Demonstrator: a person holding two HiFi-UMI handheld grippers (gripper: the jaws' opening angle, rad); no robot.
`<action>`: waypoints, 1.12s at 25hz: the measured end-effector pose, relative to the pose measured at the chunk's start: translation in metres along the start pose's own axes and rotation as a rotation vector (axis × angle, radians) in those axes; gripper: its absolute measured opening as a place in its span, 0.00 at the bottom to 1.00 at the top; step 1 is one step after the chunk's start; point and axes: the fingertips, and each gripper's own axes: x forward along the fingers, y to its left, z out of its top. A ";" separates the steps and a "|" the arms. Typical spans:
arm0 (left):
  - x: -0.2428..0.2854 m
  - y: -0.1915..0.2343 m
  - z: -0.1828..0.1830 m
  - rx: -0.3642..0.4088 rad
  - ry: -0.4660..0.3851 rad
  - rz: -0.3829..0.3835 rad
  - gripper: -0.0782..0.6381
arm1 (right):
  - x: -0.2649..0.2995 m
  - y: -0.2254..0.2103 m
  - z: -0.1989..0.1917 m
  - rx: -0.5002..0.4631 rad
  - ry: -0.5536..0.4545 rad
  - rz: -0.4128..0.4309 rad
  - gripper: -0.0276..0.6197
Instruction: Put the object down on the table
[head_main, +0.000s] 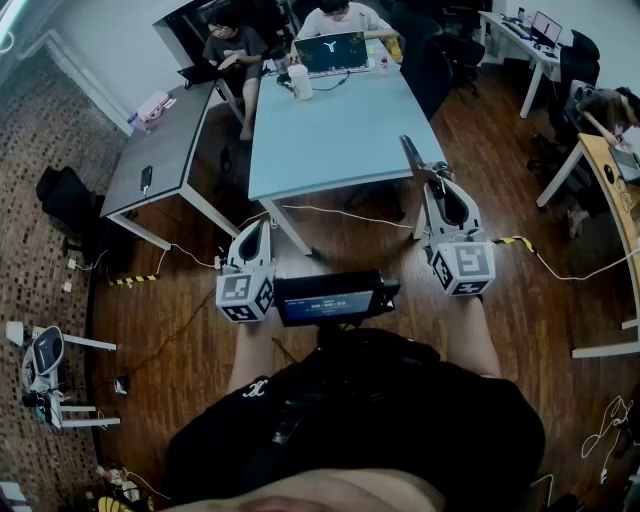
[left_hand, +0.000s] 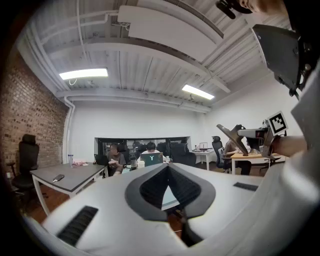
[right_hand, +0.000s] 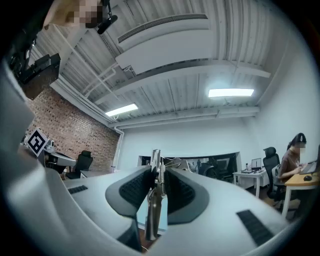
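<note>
Metal tool (right_hand: 152, 220) with a spring sits clamped in the right gripper (right_hand: 157, 172) jaws, near the pale blue worktop (head_main: 340, 130); left gripper (left_hand: 167, 172) jaws closed, empty.

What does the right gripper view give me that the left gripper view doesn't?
Only the right gripper view: the right claw shut on a sprung metal tool, seen end-on. Only the left gripper view: the left claw closed and empty, a laptop with two people seated by it, that tool side-on. Both: brick wall, ceiling lights.
</note>
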 end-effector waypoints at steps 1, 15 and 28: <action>-0.001 0.006 0.000 0.001 -0.001 -0.001 0.10 | 0.002 0.005 0.000 0.001 -0.001 -0.003 0.18; -0.002 0.089 -0.017 -0.011 -0.014 -0.004 0.10 | 0.034 0.066 -0.014 0.004 0.008 -0.023 0.18; 0.070 0.105 -0.028 -0.002 0.019 0.008 0.10 | 0.119 0.033 -0.036 0.018 -0.019 -0.006 0.18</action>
